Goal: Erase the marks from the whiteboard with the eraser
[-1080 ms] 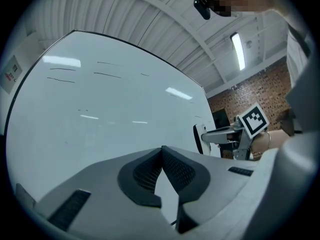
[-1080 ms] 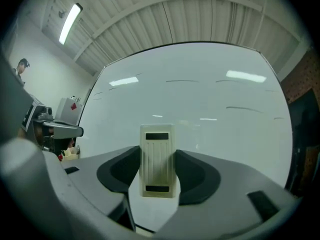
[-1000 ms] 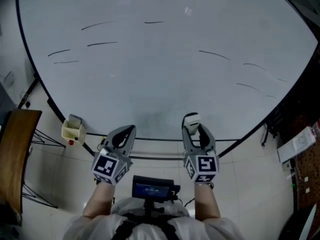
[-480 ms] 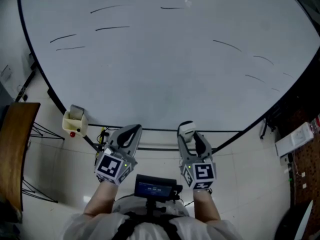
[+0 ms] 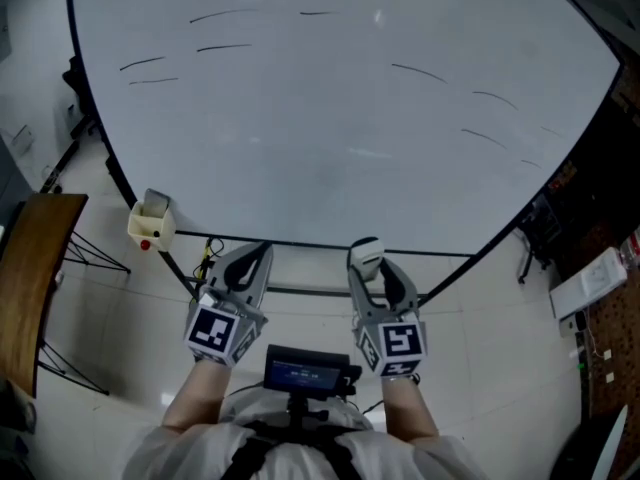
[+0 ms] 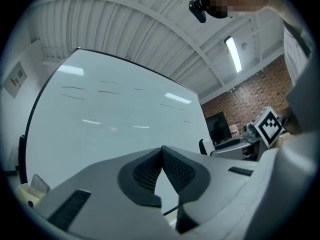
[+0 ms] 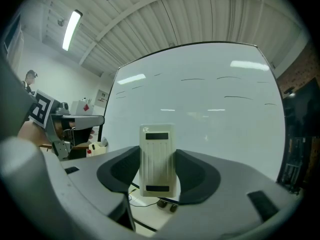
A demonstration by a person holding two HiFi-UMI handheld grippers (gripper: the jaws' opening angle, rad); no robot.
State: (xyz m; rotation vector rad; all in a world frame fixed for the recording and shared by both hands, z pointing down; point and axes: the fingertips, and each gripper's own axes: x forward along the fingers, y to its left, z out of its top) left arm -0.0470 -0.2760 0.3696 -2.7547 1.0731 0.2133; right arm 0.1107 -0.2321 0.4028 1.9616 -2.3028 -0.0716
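A large whiteboard (image 5: pixel 330 118) on a stand fills the head view and carries several short black marks, some at upper left (image 5: pixel 224 47) and some at right (image 5: pixel 486 138). My right gripper (image 5: pixel 366 260) sits below the board's bottom edge, shut on a cream eraser (image 7: pixel 157 159), which stands upright between its pads. The eraser (image 5: pixel 365 254) pokes out ahead of that gripper, apart from the board. My left gripper (image 5: pixel 252 261) hangs beside it at the left, shut with nothing in it; its pads (image 6: pixel 172 170) meet at the tips. The same marks (image 7: pixel 237 97) show on the whiteboard (image 7: pixel 200 119).
A small cream tray with a red marker (image 5: pixel 151 228) hangs at the board's lower left. A brown wooden tabletop (image 5: pixel 28 268) stands at far left. Black stand legs (image 5: pixel 530 243) and cluttered shelving are at right. Pale tiled floor lies below.
Both grippers have drawn back and down a little from the board's lower edge, and the head view has shifted so the board sits slightly more to the right.
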